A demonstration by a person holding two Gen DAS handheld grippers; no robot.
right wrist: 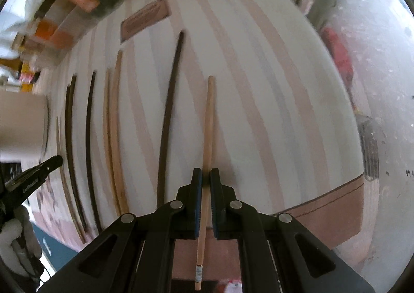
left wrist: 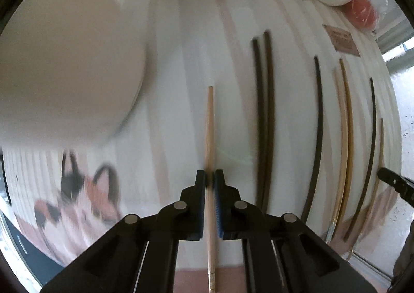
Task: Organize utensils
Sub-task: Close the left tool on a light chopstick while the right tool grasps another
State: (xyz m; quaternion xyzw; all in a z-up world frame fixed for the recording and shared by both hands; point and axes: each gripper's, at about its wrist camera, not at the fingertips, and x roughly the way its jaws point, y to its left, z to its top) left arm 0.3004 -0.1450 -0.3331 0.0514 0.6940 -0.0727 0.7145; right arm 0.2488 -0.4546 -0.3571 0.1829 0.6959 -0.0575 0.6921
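Left gripper (left wrist: 210, 181) clamped on light chopstick (left wrist: 210, 122), right gripper (right wrist: 204, 180) clamped on chopstick (right wrist: 208, 122), brown label (right wrist: 145, 19) at eleven o'clock, writing unreadable

Tan chopstick (left wrist: 210, 137); dark-brown chopsticks (left wrist: 264, 117); pink-striped white cloth (left wrist: 186, 86).

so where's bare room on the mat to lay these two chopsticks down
Left wrist view: free strip between the round white plate and the dark chopstick pair. Right wrist view: open striped mat right of the lone dark chopstick. Crowded between those: chopsticks lie in close rows.
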